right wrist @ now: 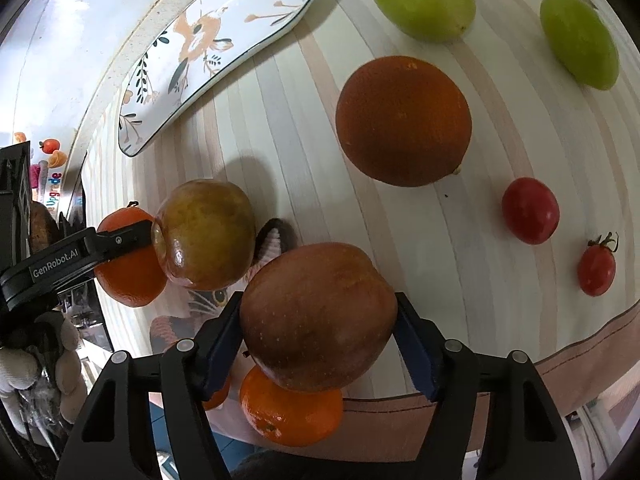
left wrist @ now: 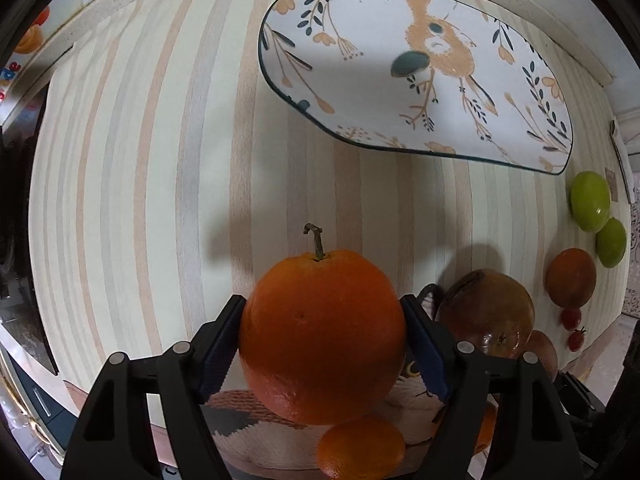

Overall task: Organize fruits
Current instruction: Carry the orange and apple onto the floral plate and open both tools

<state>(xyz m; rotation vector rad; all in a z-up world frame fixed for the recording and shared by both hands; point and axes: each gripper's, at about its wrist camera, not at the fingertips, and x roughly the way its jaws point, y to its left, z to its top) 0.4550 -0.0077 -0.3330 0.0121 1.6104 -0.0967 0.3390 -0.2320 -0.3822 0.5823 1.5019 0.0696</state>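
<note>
The stemmed, pebbly orange (left wrist: 322, 336), pinched in the left tool (left wrist: 323, 344) above a cat-print plate (left wrist: 416, 404), and the smooth red apple (right wrist: 316, 316), clamped in the right tool (right wrist: 318, 344) over a small tangerine (right wrist: 290, 414), should be lowered gently onto free space, since round fruit rolls on the striped tabletop (left wrist: 160, 200).

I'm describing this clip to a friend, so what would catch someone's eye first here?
Each gripper grasps a fruit: the left gripper clamps a big bright stemmed orange, and the right gripper clamps a reddish-brown apple. Beyond them, on the striped tablecloth, lies an empty white bird-painted plate.
</note>
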